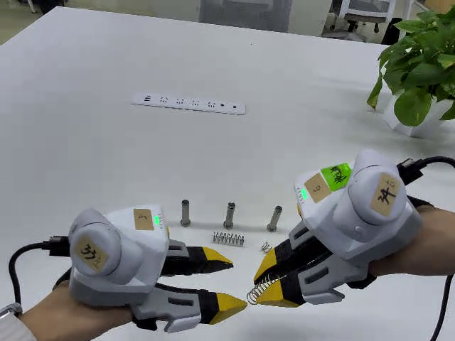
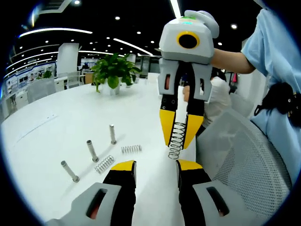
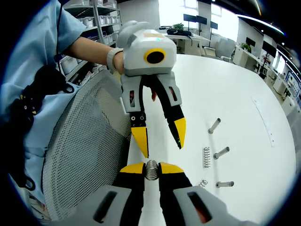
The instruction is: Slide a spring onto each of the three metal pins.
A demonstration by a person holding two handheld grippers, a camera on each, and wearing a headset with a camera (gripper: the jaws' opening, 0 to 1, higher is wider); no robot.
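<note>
1. The left hand-held gripper (image 1: 239,284) hovers low over the near edge of the white counter (image 1: 85,142). It is released: its yellow-tipped jaws stand apart with nothing between them. In the right gripper view it (image 3: 161,141) points at the camera with its jaws spread.
2. Beyond it, a white power strip (image 1: 188,103) lies flat on the counter, well apart from the work.
3. Three metal pins stand upright in a row: the left pin (image 1: 185,212), the middle pin (image 1: 229,214) and the right pin (image 1: 274,218). All three are bare.
4. A long spring (image 1: 228,239) lies on its side just in front of the middle pin.
5. A short spring (image 1: 266,247) lies near the base of the right pin, on the near side.
6. The right hand-held gripper (image 1: 257,290) is clenched on the held spring (image 1: 261,286), above the counter and just beside the left gripper's tips. In the left gripper view the held spring (image 2: 176,139) hangs lengthwise between the yellow tips. In the right gripper view its coil end (image 3: 151,170) sits pinched between the jaws.
7. A potted plant (image 1: 419,64) stands at the far right corner.
</note>
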